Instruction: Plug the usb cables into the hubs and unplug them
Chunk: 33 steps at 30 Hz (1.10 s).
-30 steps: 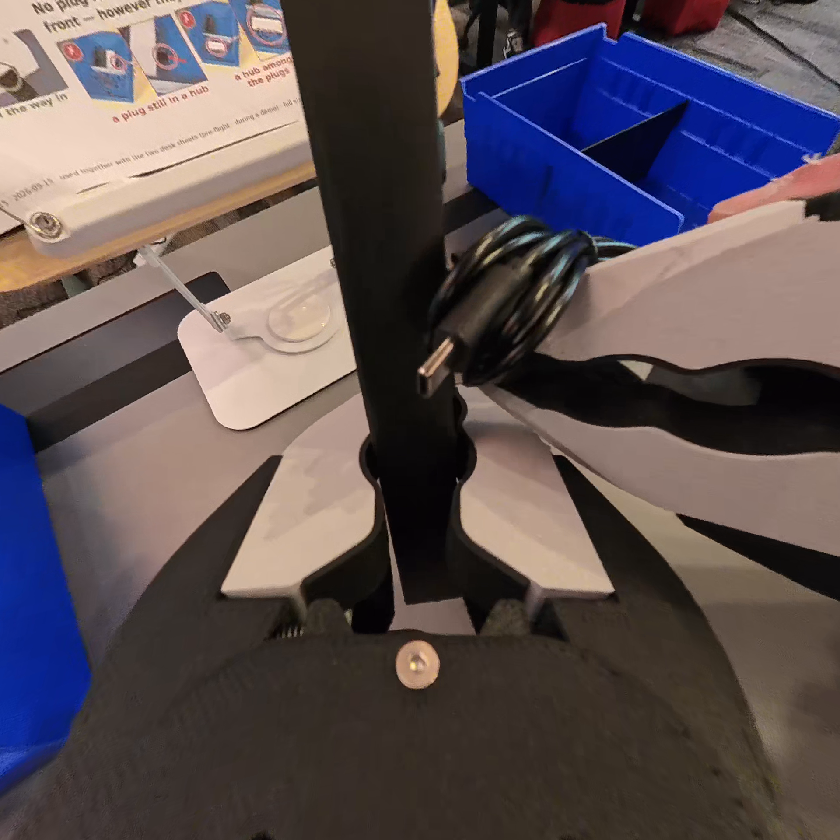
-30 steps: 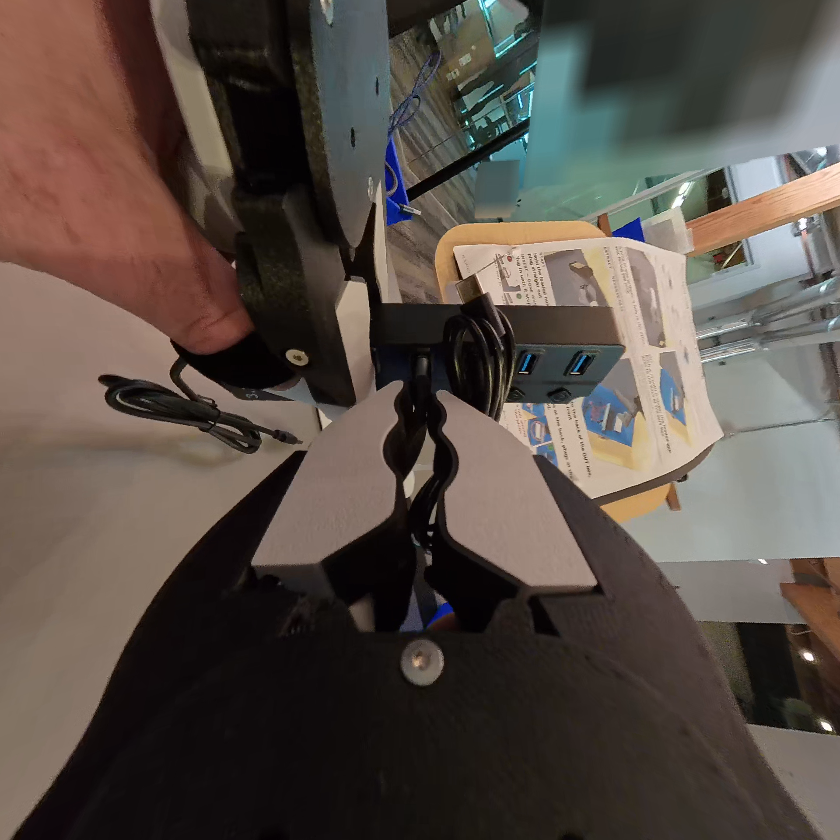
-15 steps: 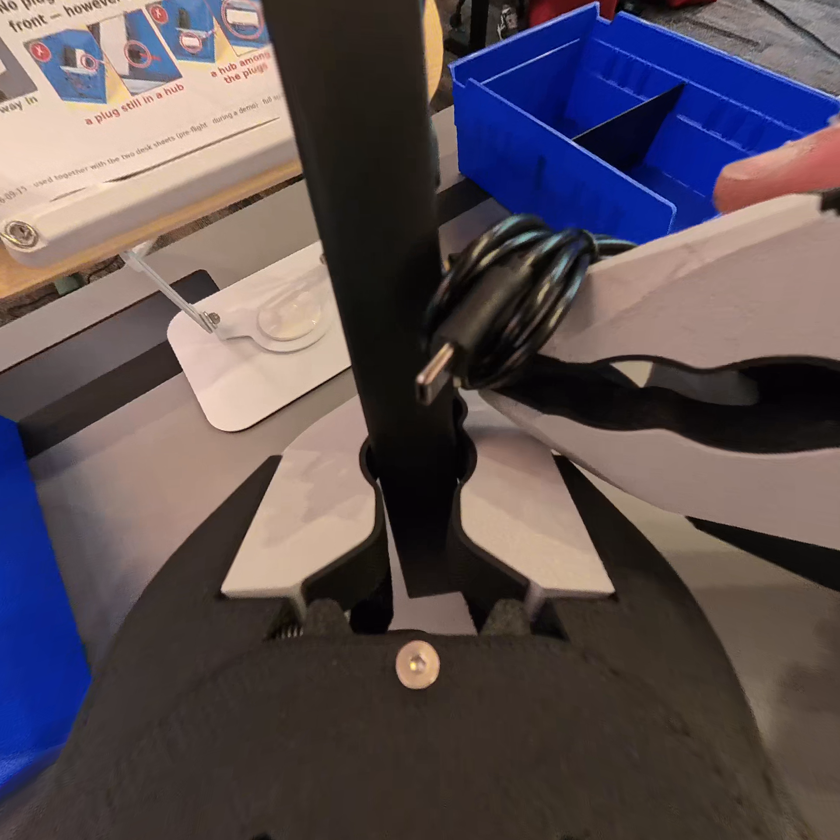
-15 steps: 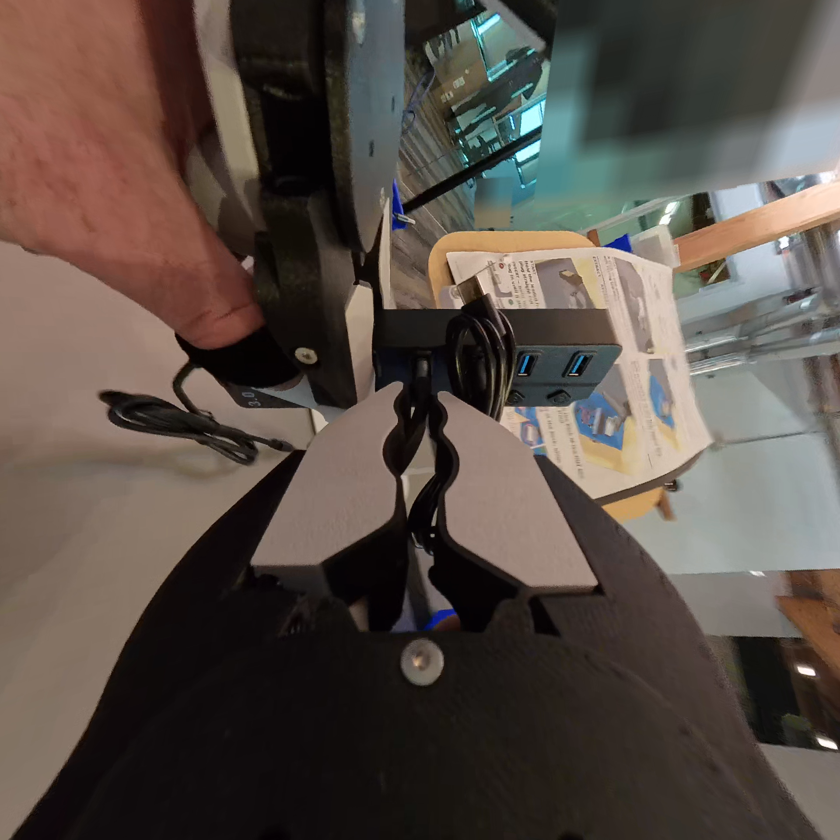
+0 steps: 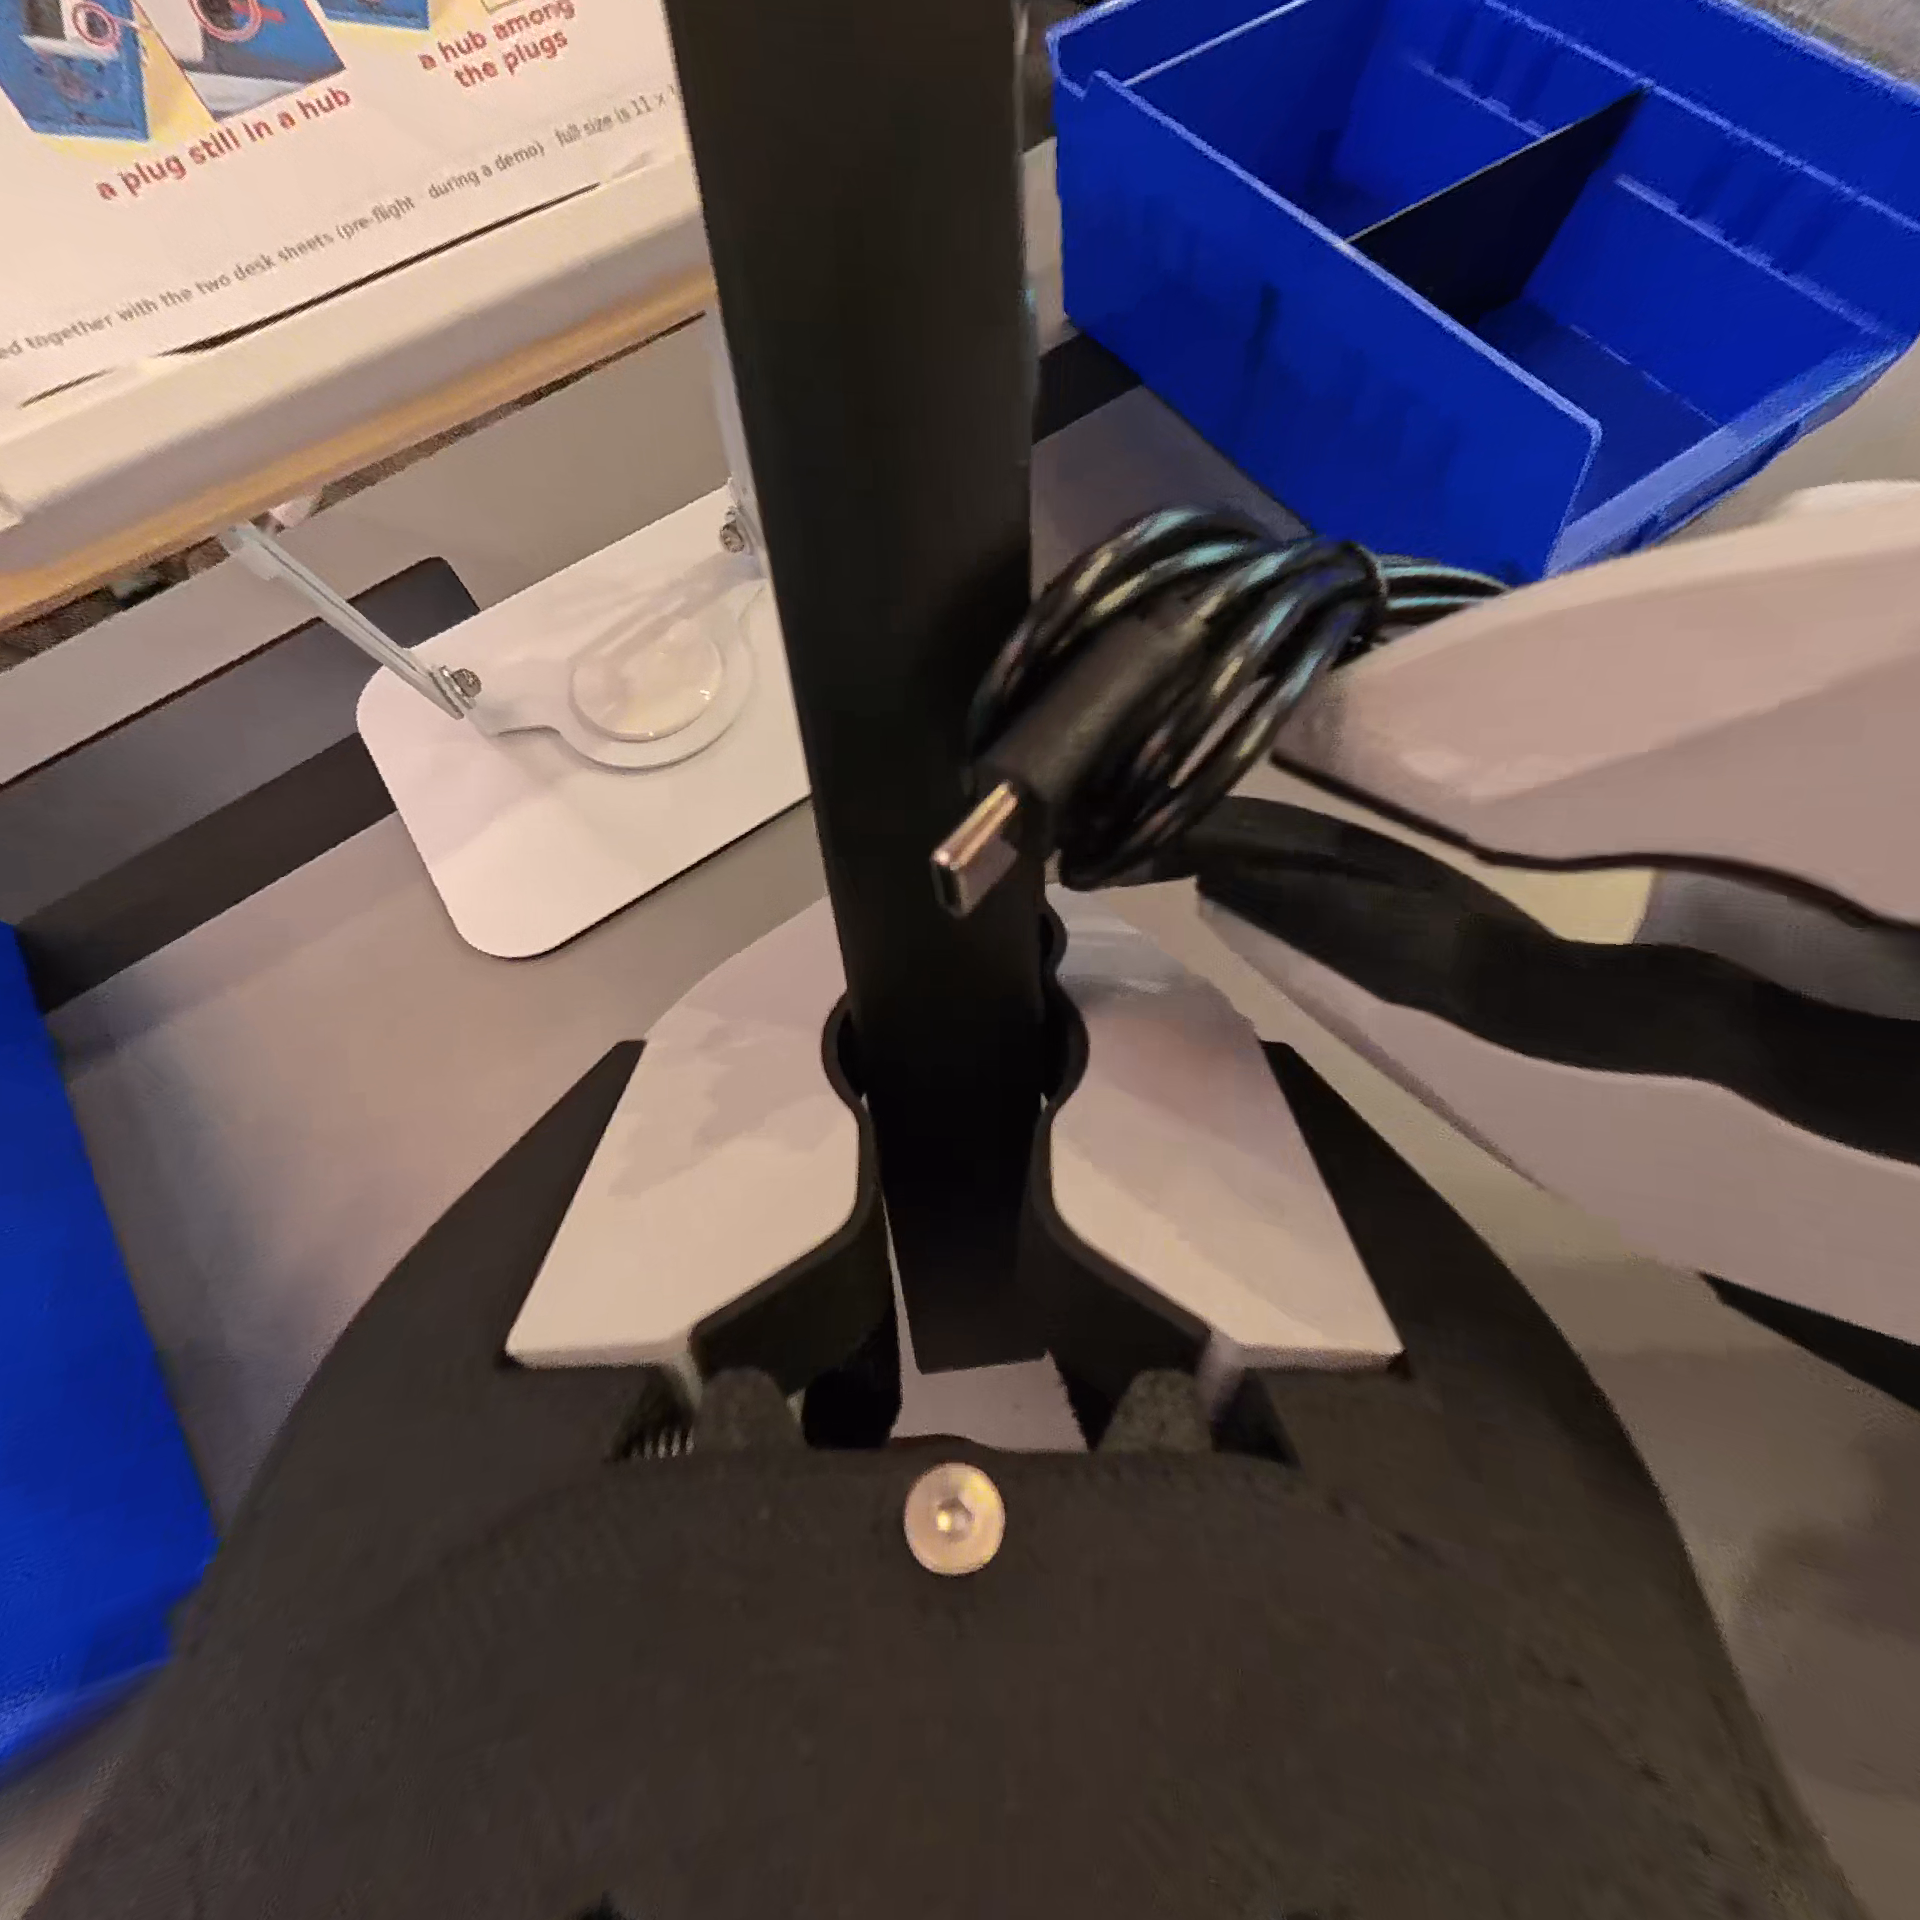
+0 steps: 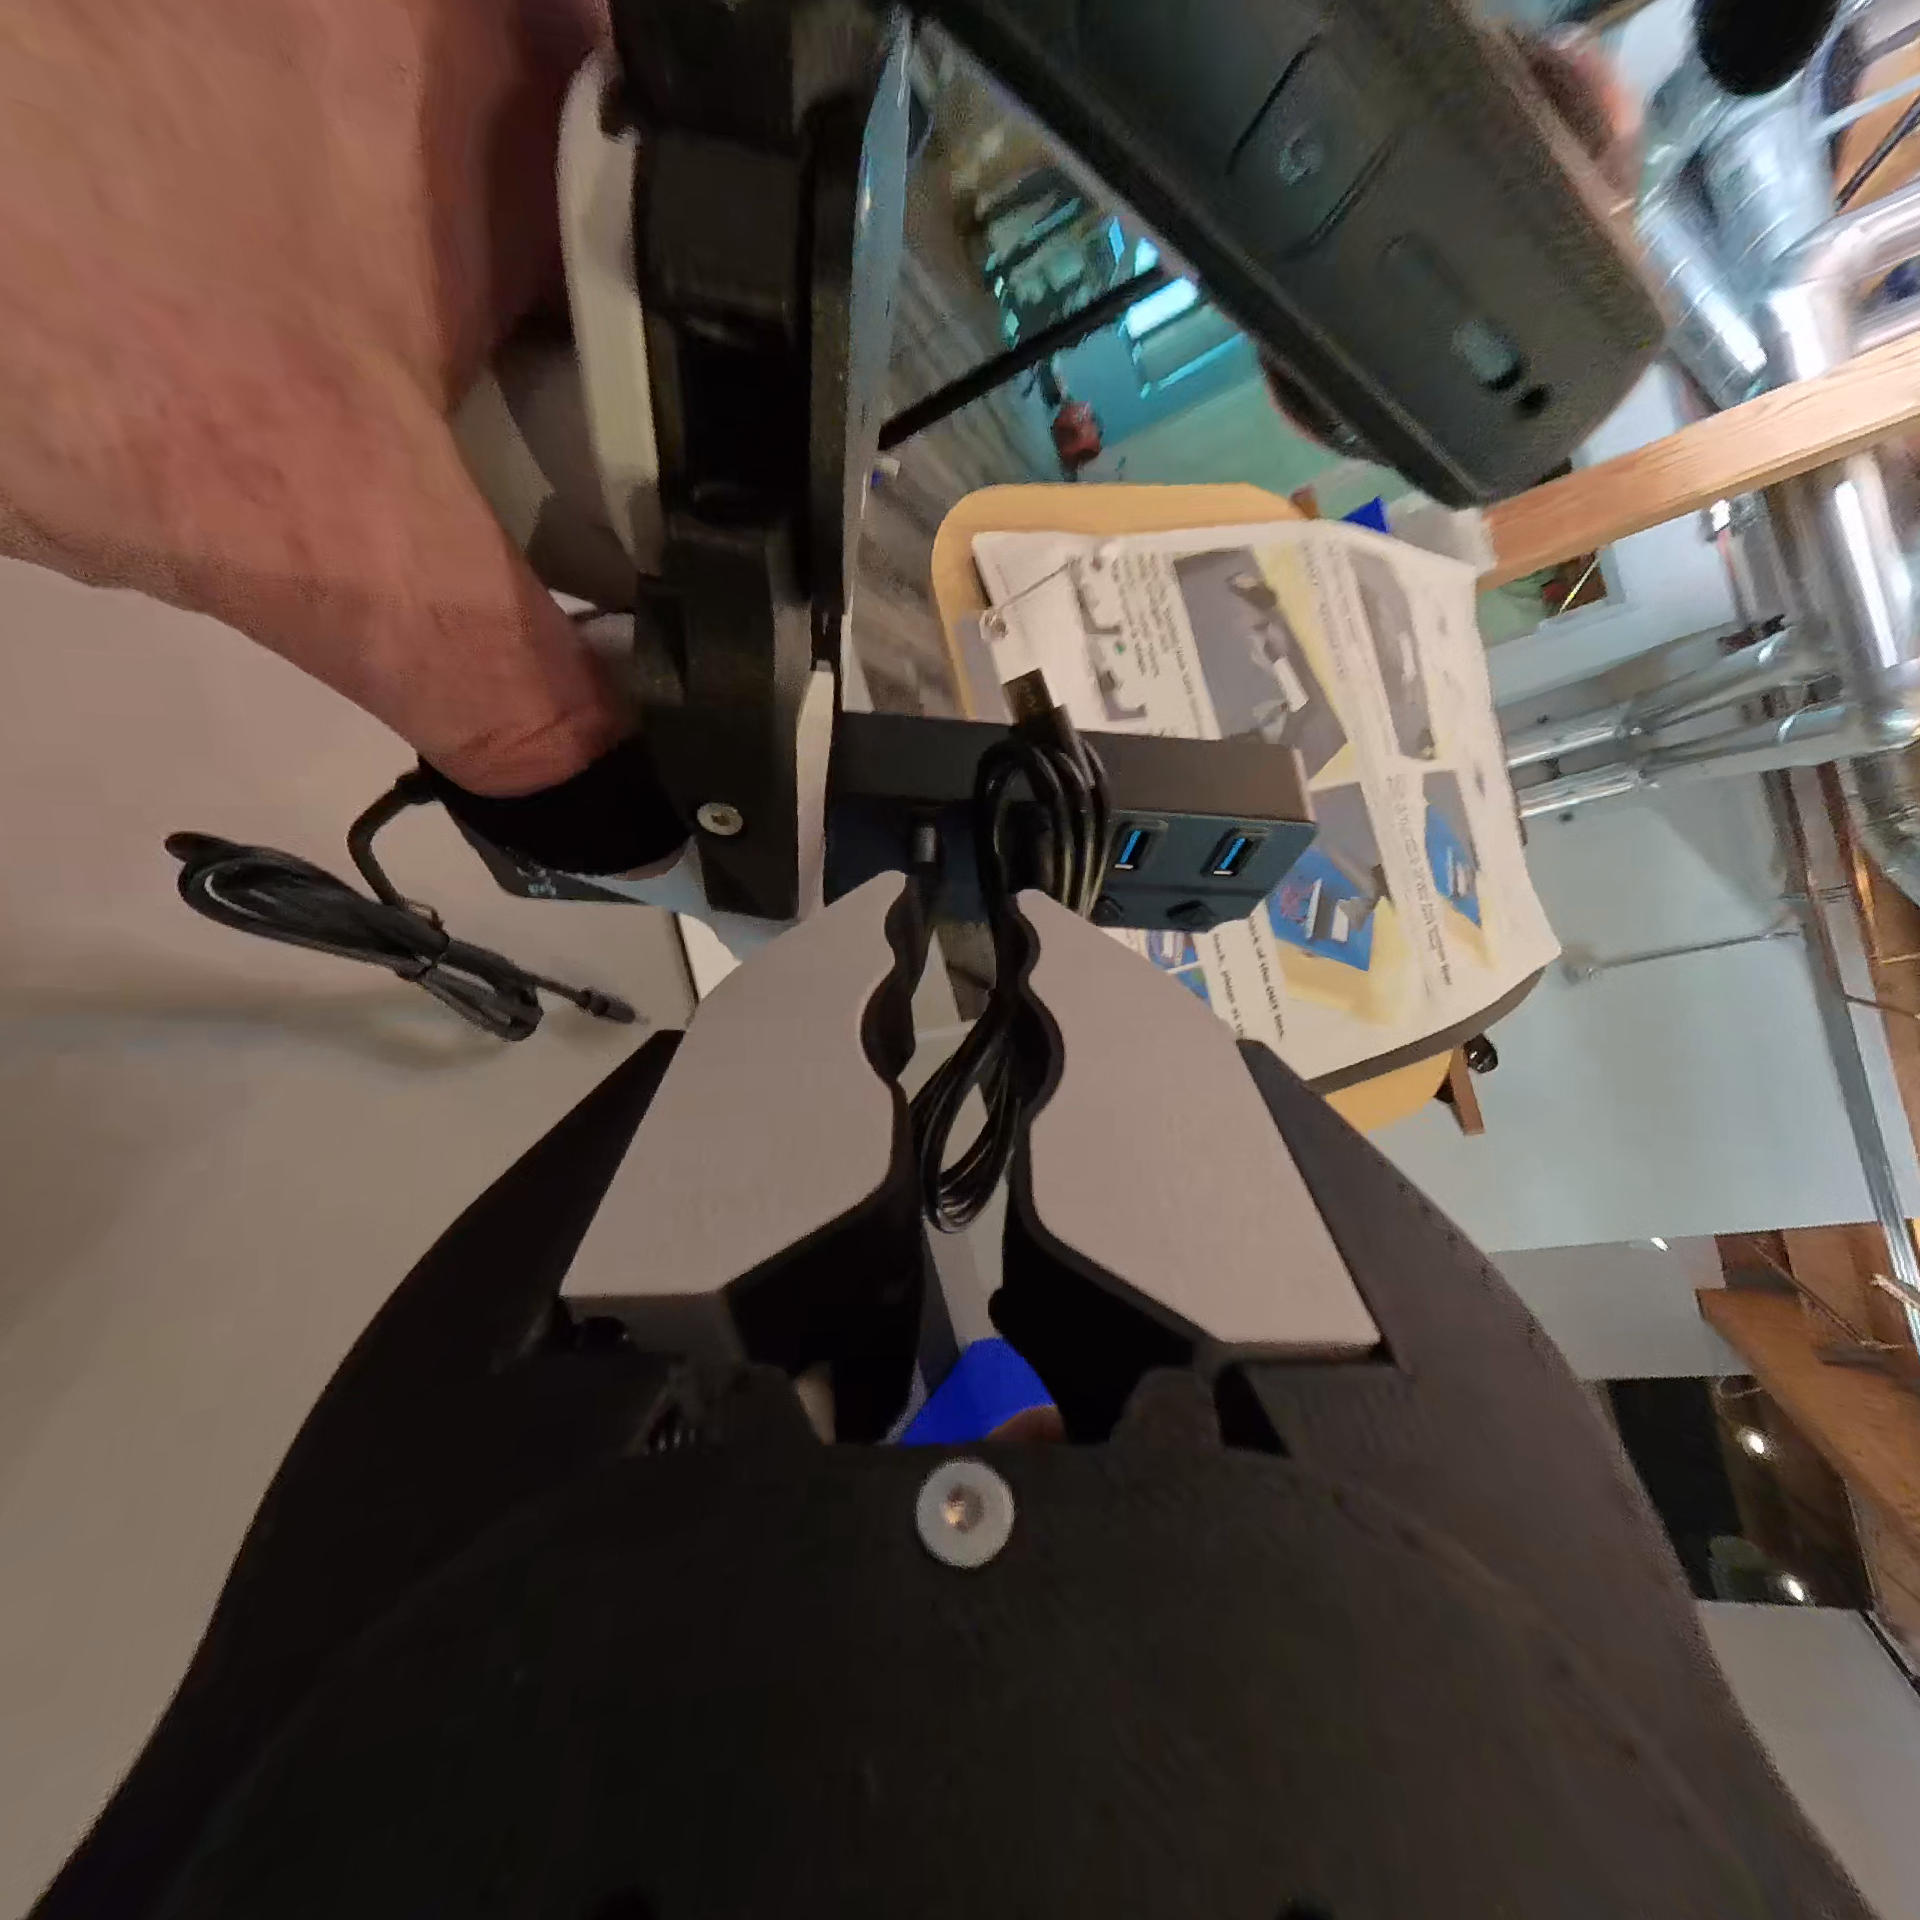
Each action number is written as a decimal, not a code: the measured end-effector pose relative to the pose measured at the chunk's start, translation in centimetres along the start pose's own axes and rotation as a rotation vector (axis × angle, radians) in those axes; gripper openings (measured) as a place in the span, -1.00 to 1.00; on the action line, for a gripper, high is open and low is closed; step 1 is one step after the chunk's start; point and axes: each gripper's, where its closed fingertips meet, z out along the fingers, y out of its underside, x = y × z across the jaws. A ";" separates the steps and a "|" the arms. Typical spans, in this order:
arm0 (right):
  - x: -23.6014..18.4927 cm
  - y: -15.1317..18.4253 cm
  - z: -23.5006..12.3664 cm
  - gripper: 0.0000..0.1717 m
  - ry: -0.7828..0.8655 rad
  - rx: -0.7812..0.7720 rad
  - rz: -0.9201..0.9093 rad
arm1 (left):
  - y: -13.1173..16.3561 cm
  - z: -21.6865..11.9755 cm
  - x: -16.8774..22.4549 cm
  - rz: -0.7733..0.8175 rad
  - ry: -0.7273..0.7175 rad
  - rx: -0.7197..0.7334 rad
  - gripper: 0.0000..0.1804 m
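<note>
- We see the left gripper [image 5: 954,1023] clamped on a long black USB hub [image 5: 862,416]; both grey fingers [image 5: 727,1143] press on its narrow sides, and the hub stands up and away from the gripper.
- In the right wrist view the same hub [image 6: 1195,769] lies across the picture, with two blue ports [image 6: 1138,847] on its free end. A person's hand [image 6: 260,364] holds the left gripper's body at the left.
- The right gripper [image 6: 961,914] has its fingers a little apart. A bundled black USB cable [image 6: 987,1091] hangs in the gap between them. It lies against the right finger [image 6: 1143,1091], and a gap shows between it and the left finger, so the grip looks loose.
- One plug of this cable [image 6: 920,842] sits in a port on the hub's side, just in front of the right fingertips.
- The other end of the cable is a small metal plug [image 5: 977,847]. It is free and points at the hub's side, just beside it, in the left wrist view.
- A second bundled black cable [image 6: 343,914] lies on the grey table [image 5: 260,1039], well apart from the hub.
- A blue bin [image 5: 1455,260] with a black divider stands on the table behind the grippers, and another blue bin [image 5: 73,1351] is at the left edge.
- A printed sheet [image 6: 1299,779] rests on a white stand [image 5: 582,769] behind the hub.
</note>
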 end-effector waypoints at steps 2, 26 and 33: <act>-0.5 0.3 0.3 -0.88 -0.050 -0.012 0.007 | 0.0 0.1 0.4 0.004 0.011 0.002 -0.71; -1.5 2.7 2.5 -0.95 -0.098 -0.240 -0.041 | -0.1 2.9 -0.9 -0.062 -0.001 0.063 -0.72; -1.4 3.2 2.9 -0.95 -0.092 -0.208 -0.019 | -0.4 3.3 -1.1 -0.091 -0.002 0.102 -0.71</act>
